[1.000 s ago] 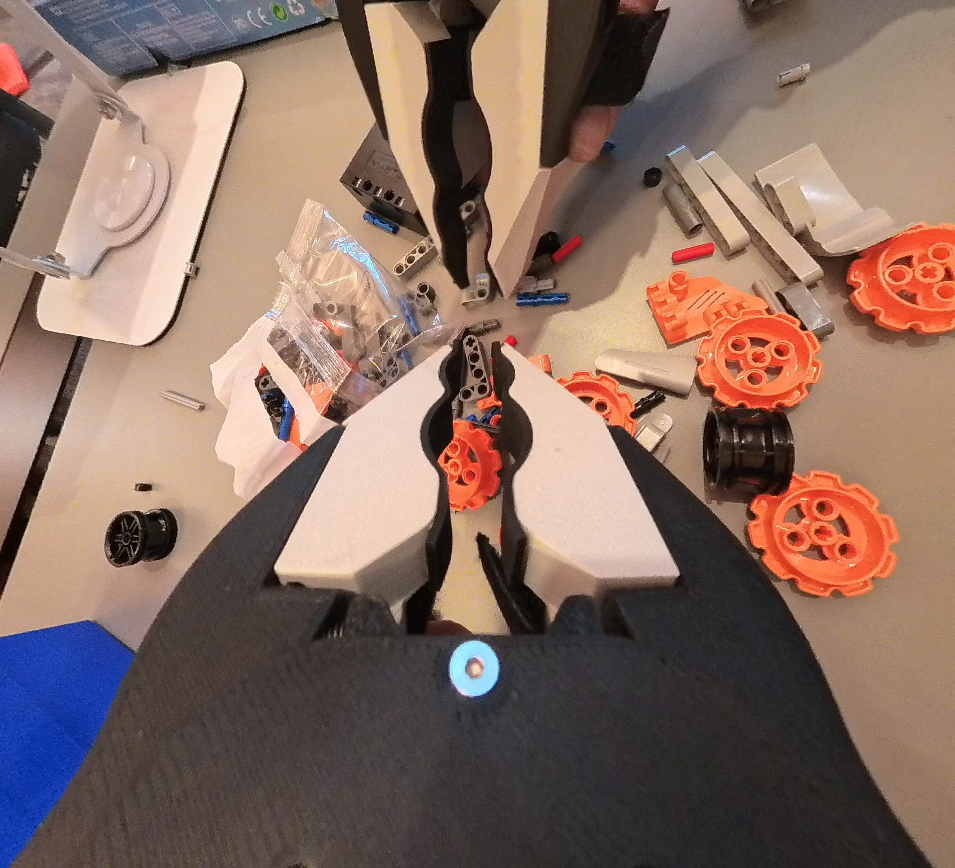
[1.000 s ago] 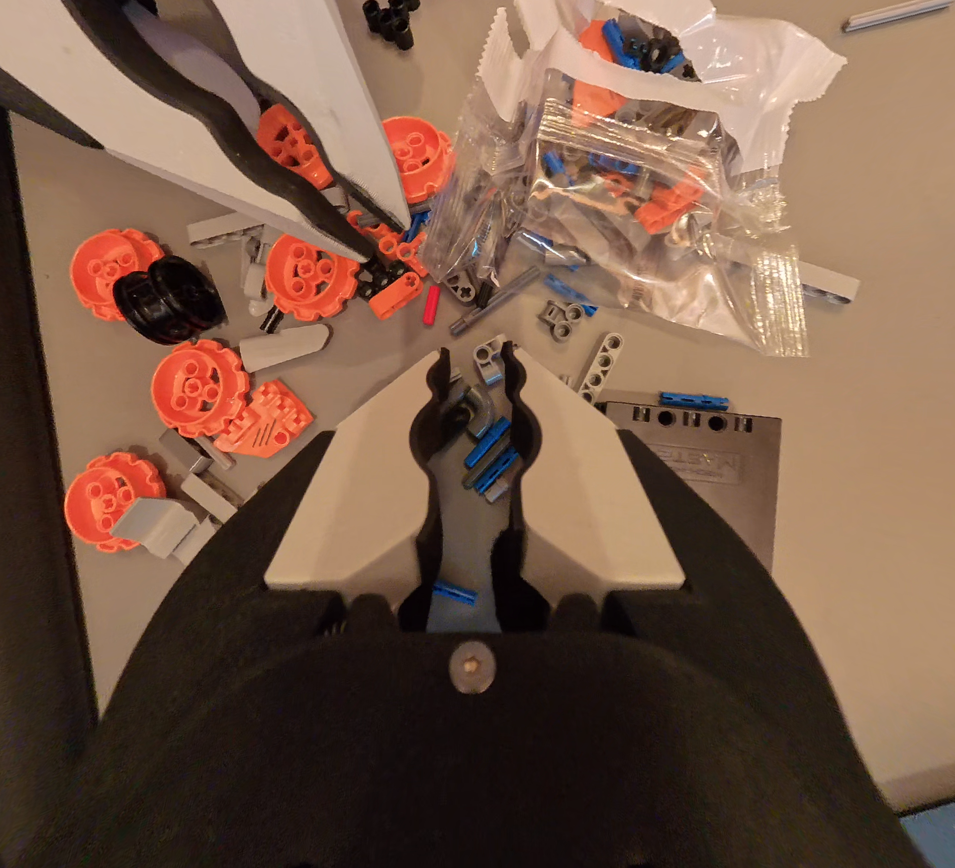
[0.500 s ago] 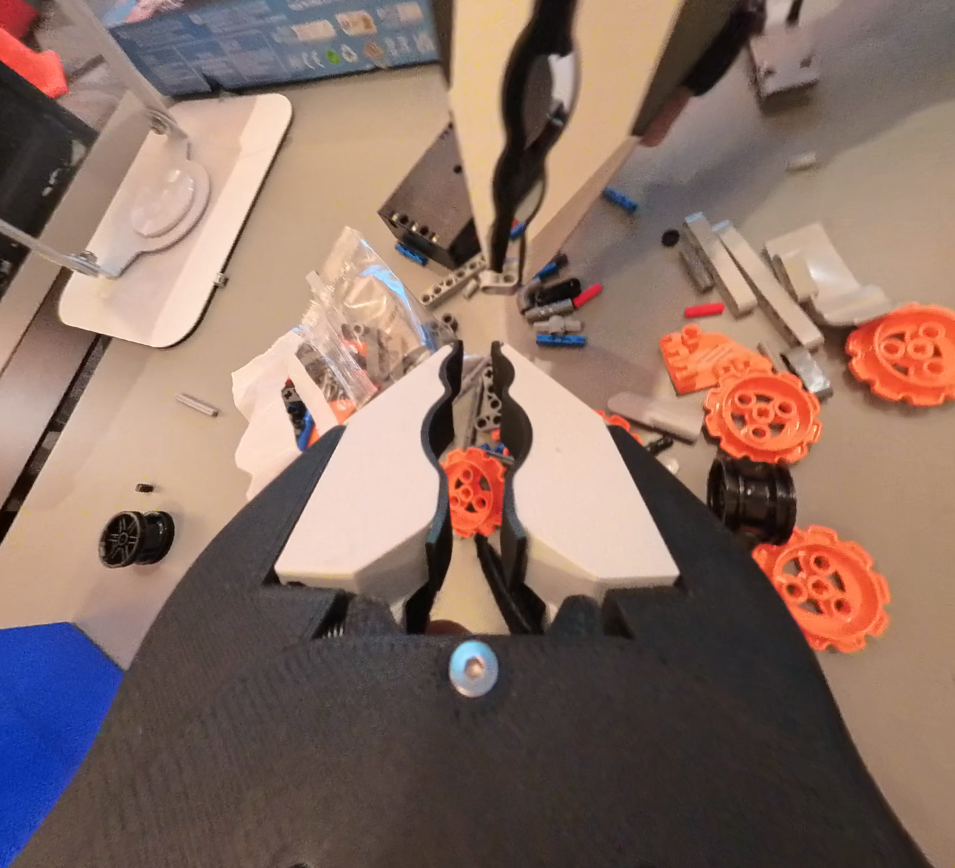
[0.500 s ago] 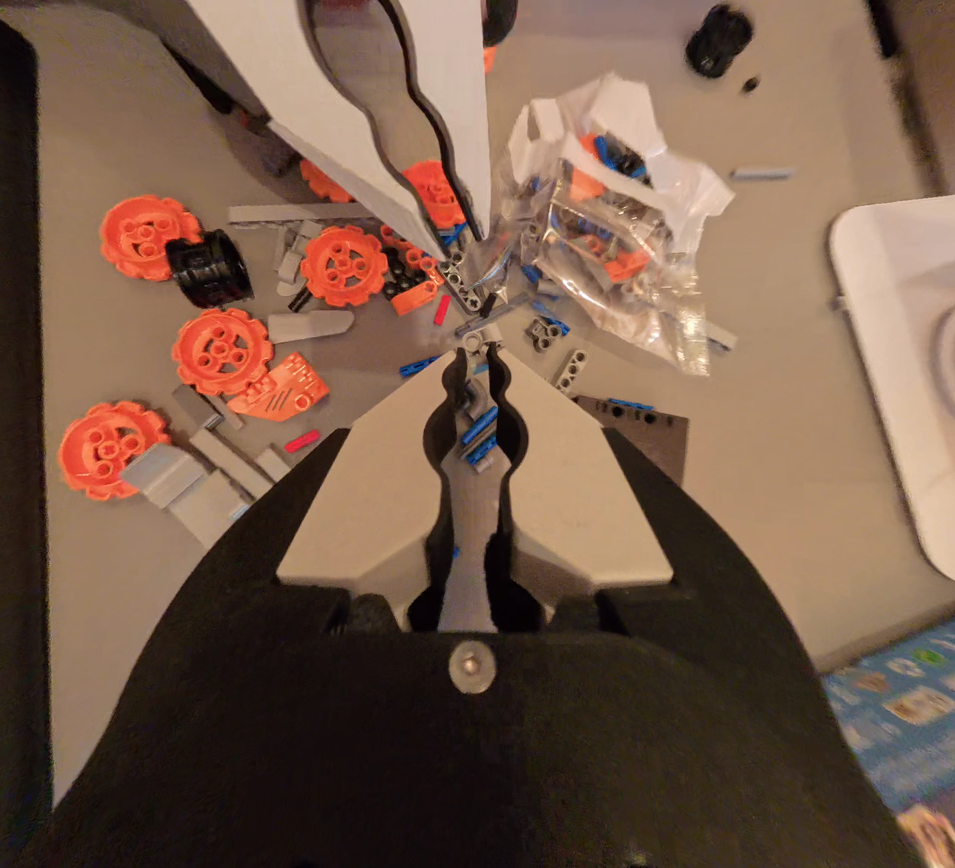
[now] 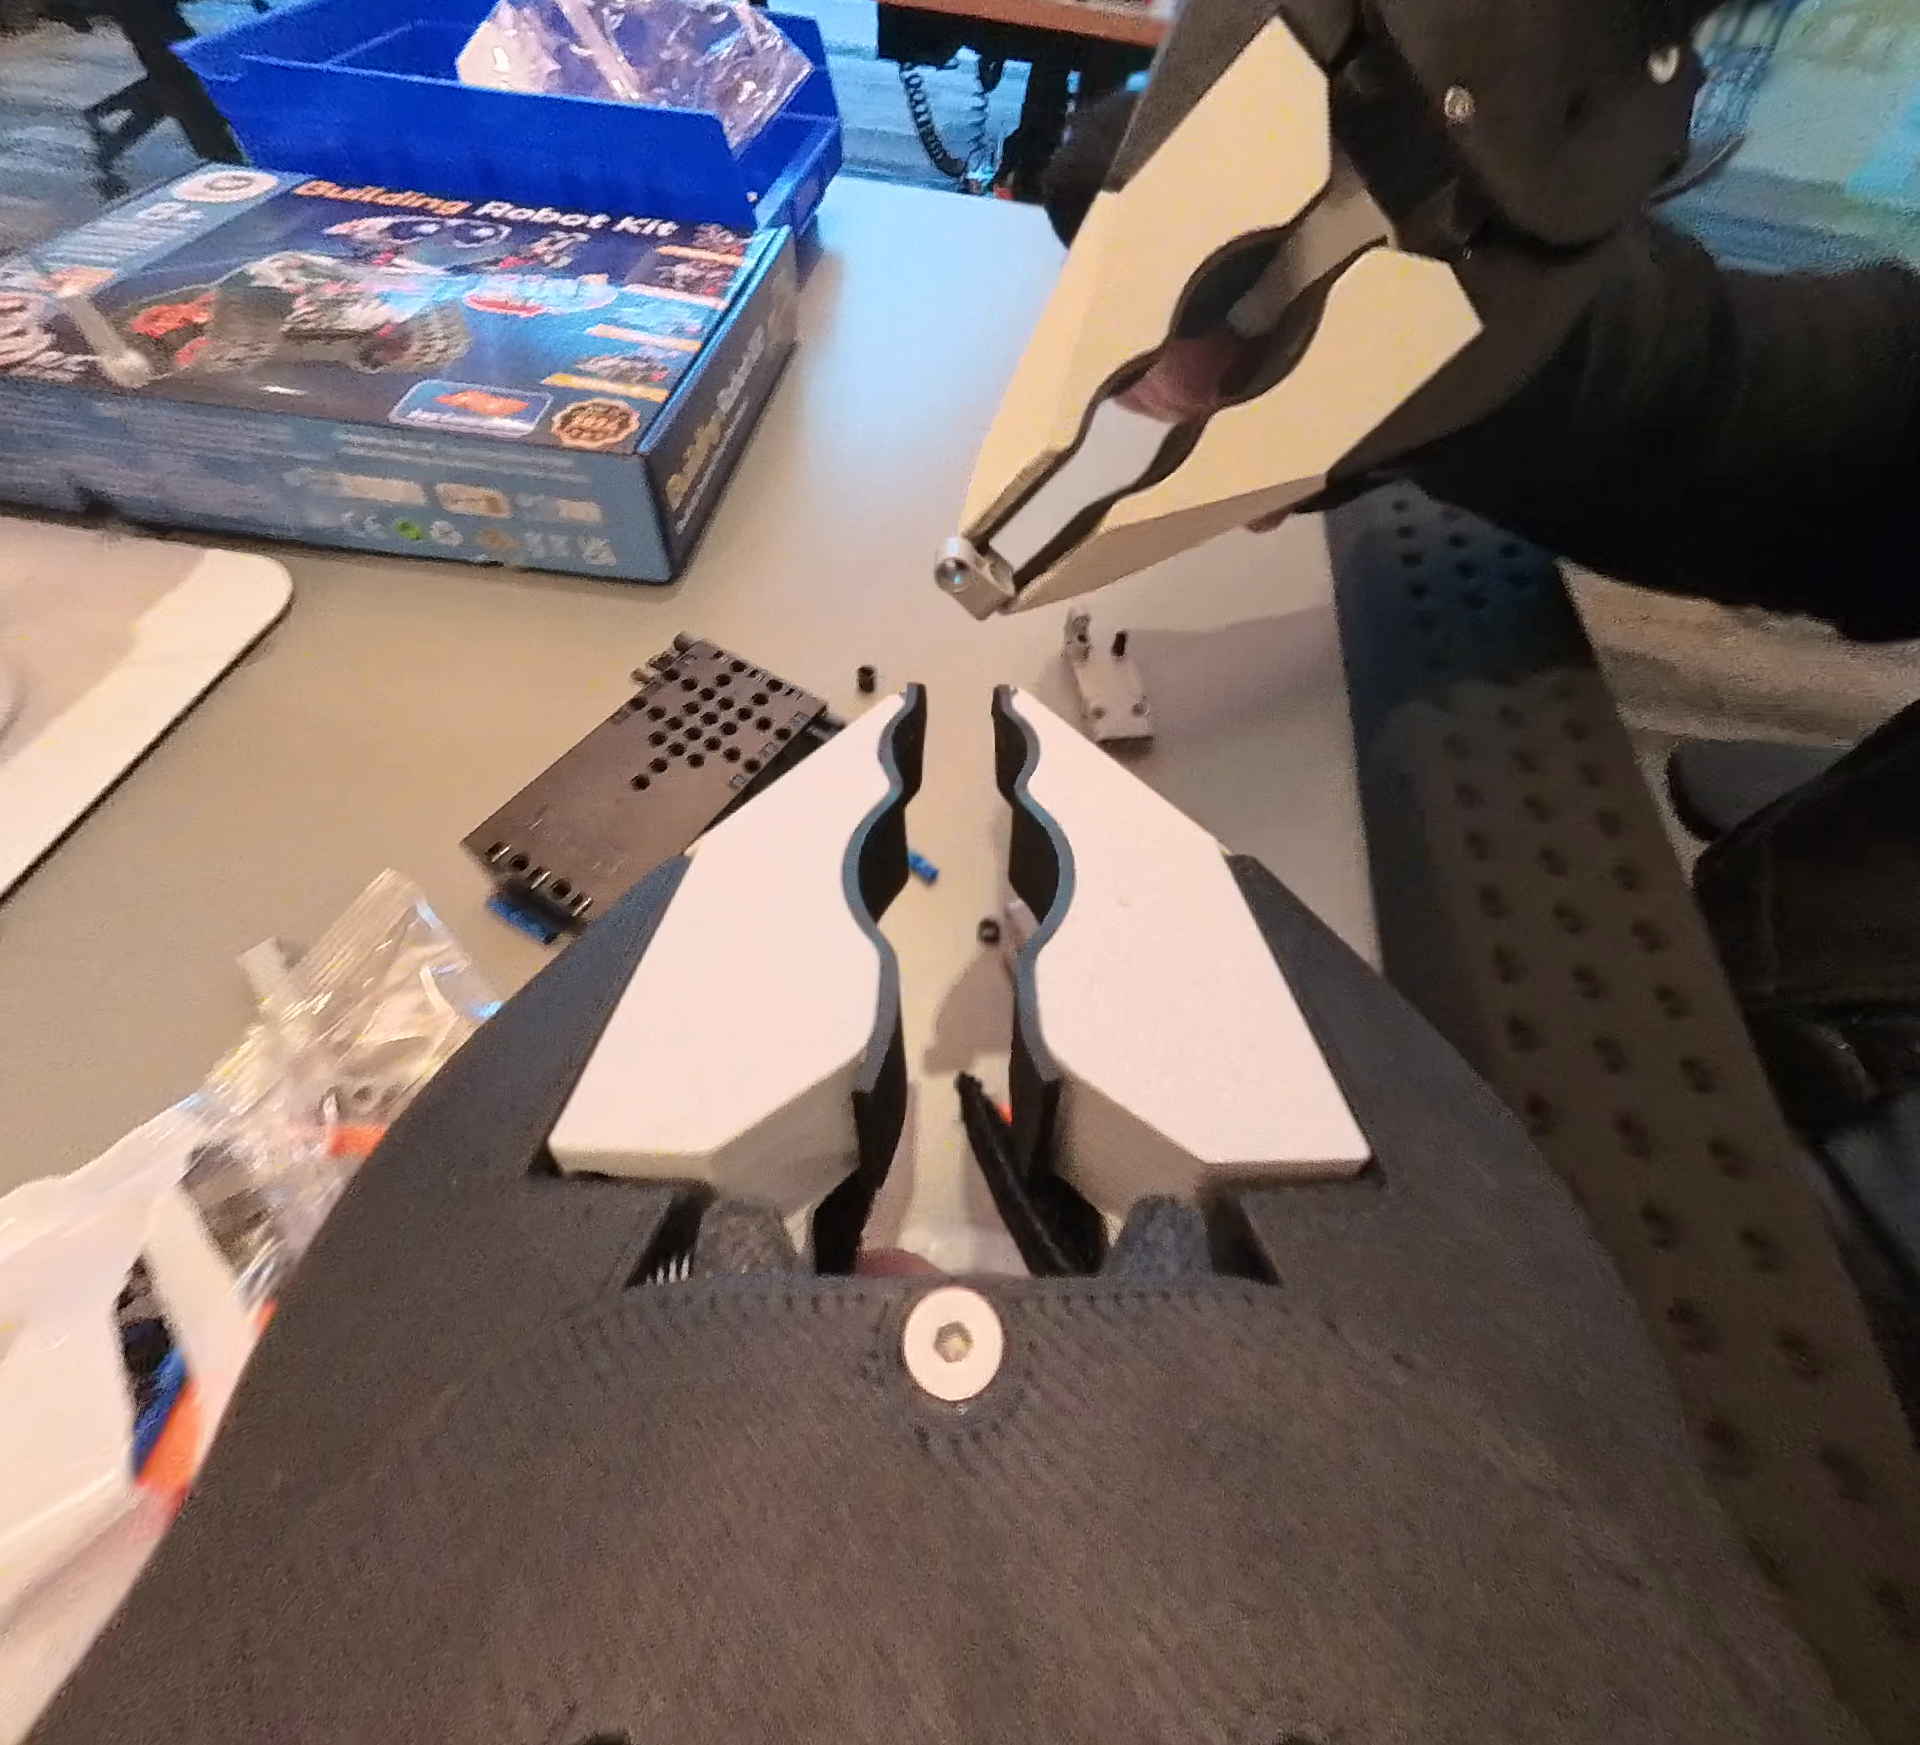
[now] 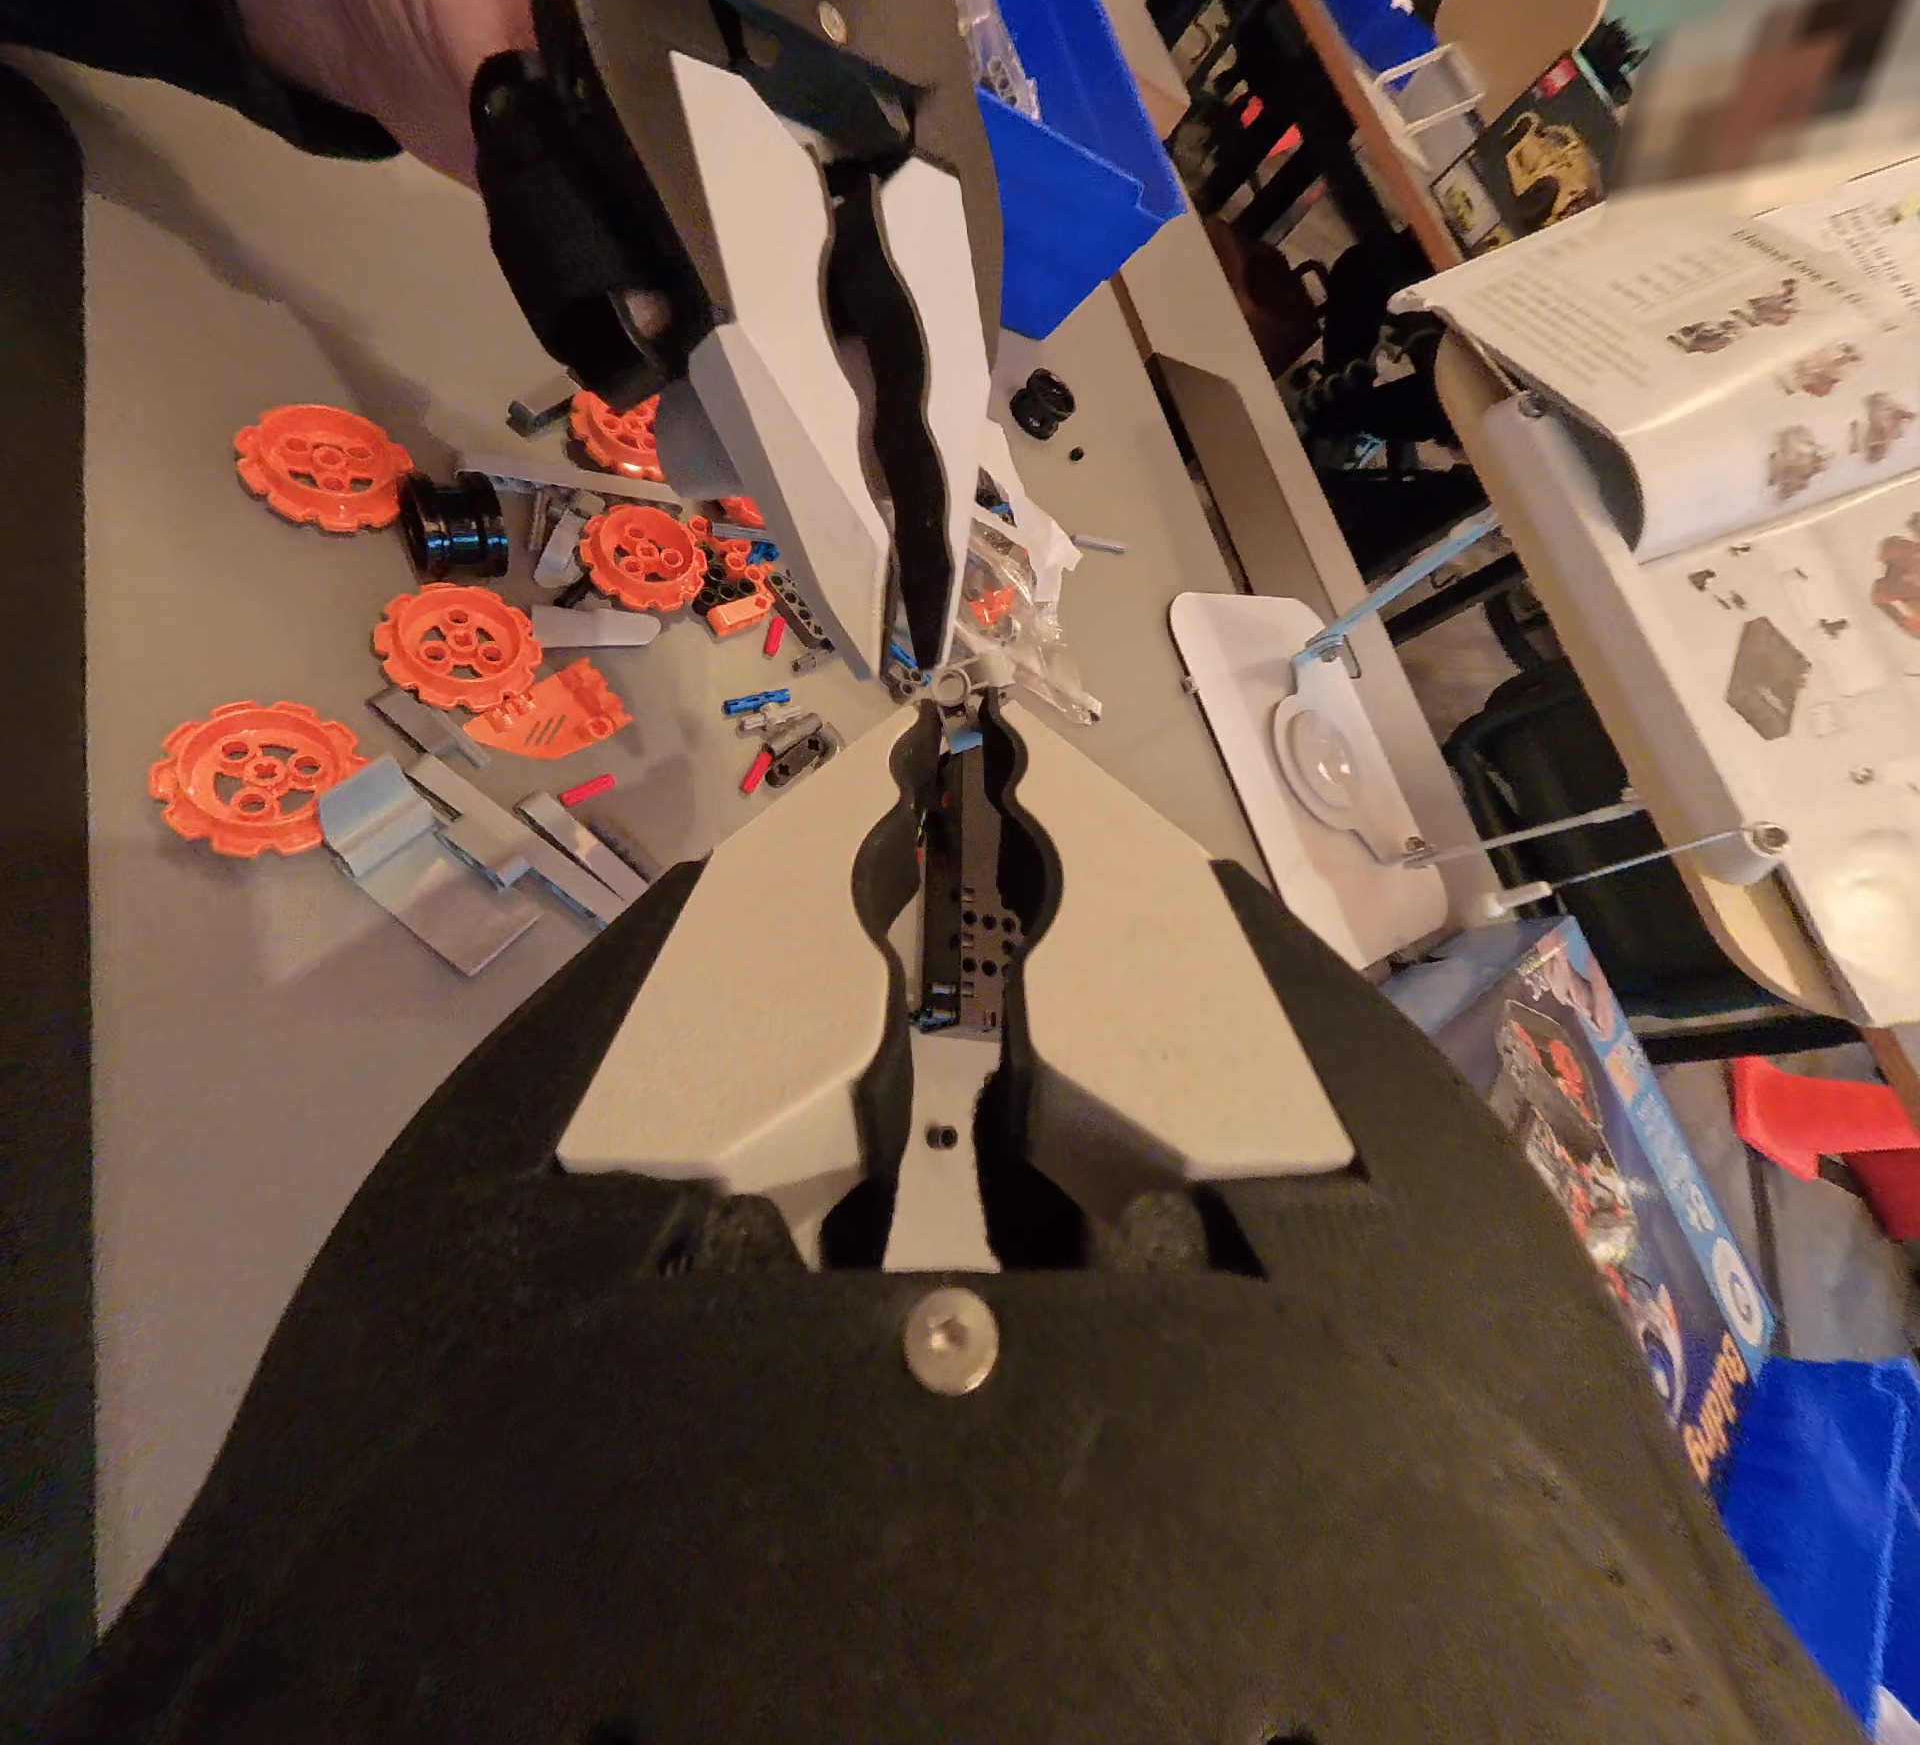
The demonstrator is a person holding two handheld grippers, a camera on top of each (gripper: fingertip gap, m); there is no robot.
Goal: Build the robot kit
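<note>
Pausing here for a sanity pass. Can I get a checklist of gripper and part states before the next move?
1. right gripper shut on grey connector: ok, pinched at the very tips.
2. Grip security: cannot tell; most of the connector sticks out.
3. left gripper open, empty: ok.
4. Grippers apart: ok in the left wrist view.
5. black perforated plate flat on table, untouched: ok.

Five orange gears (image 6: pixel 457 646), two black wheels (image 6: pixel 454 525).
</note>
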